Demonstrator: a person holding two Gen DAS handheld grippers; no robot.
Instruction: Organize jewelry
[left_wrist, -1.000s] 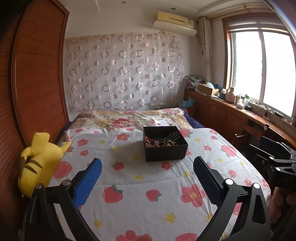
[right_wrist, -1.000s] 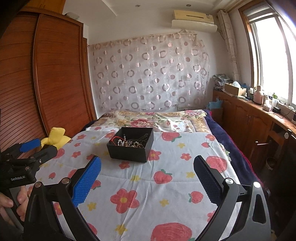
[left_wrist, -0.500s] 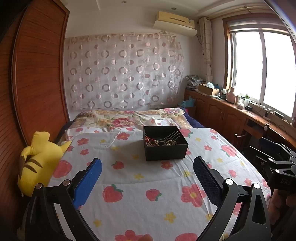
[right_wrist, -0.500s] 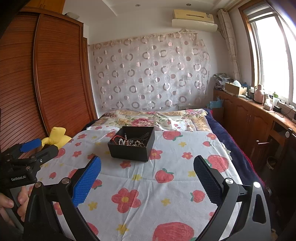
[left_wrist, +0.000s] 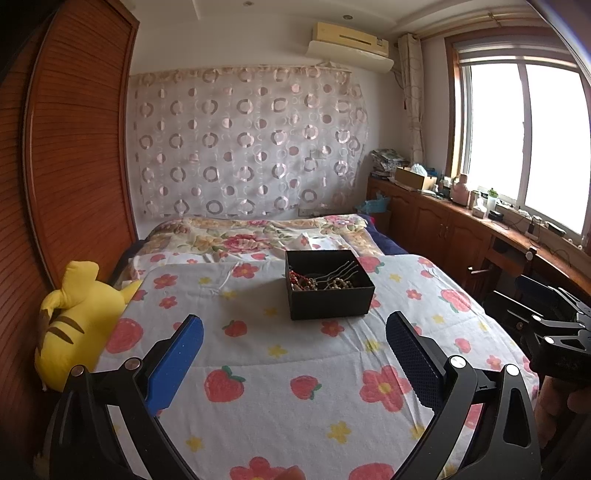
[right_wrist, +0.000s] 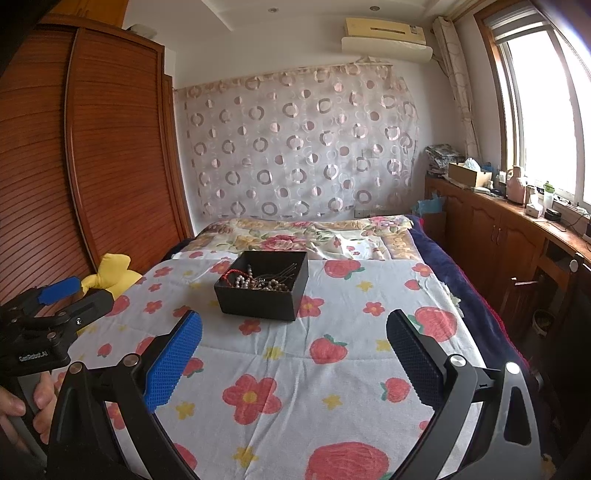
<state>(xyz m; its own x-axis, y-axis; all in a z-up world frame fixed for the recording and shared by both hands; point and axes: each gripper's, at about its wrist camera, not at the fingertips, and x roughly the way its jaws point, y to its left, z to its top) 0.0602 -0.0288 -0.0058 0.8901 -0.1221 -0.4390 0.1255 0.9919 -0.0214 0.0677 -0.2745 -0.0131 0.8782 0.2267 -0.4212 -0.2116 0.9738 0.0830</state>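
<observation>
A black box (left_wrist: 328, 288) sits on the bed (left_wrist: 295, 387), on the flowery cover, about in the middle between the two long sides and closer to the pillow end than to the foot end. Inside it lies a pile of jewelry (left_wrist: 317, 282): strings of beads, a red cord, and some thin metal hair pins leaning on the box wall. They look all mixed up together.

The left tool (left_wrist: 293, 354) is wide open and holds nothing. The right tool (right_wrist: 293, 354) is wide open too, and empty. Both hang over the foot end of the bed, well apart from the box.

The jewelry is probably very light and floppy. The bead strings will bend and hang down when lifted, and they may snag on the pins. Beads are round and smooth, so they could slip out of the pads. It seems best to pinch one string in the middle of a loop that sticks up, and lift it slowly. The pins are thin and stiff; grab those across the middle. The box looks light and may slide on the soft cover, so the other tool could hold its wall.

A yellow plush toy (left_wrist: 79, 317) lies at the left edge of the bed.
</observation>
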